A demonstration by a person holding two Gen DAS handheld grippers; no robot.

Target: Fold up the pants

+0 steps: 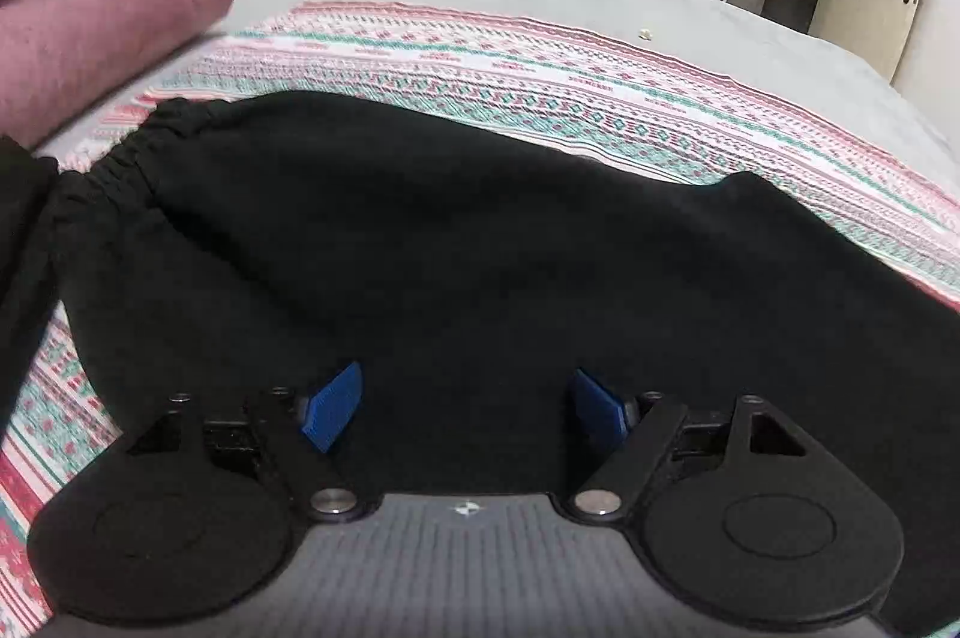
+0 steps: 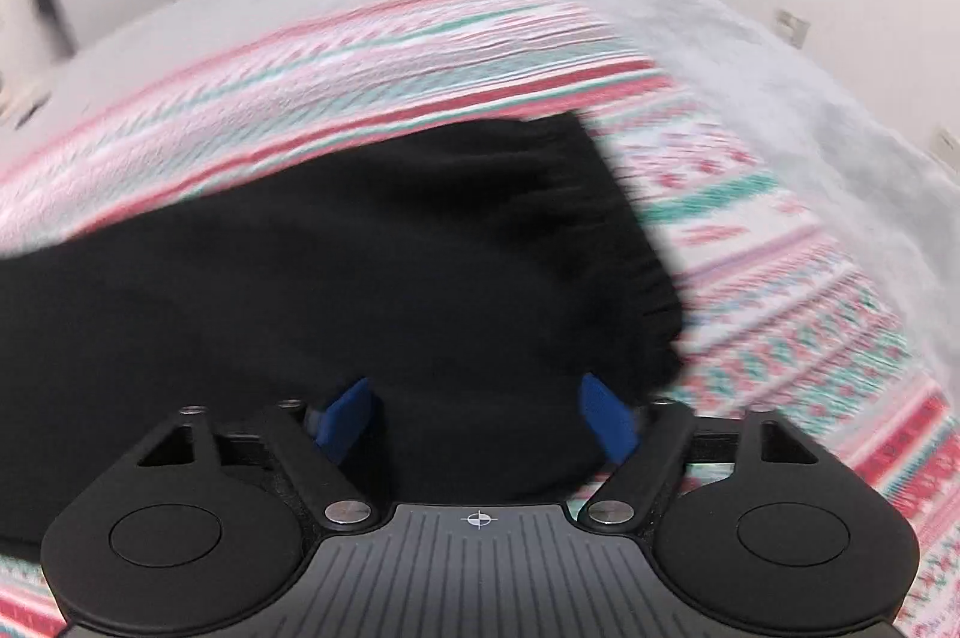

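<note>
My left tongs (image 1: 465, 413) gape empty and my right tongs (image 2: 477, 425) stand apart, gripping nothing, over the pants (image 1: 420, 248) lying lengthwise across the bed's (image 1: 600, 2) striped blanket (image 1: 540, 80).

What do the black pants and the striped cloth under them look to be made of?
Black pants: soft, matte knit, probably fleece or jersey; no sheen, gathered elastic edge. Striped cloth: thin woven or printed fabric, likely cotton; flat finish, fine pink and green banded pattern.
</note>
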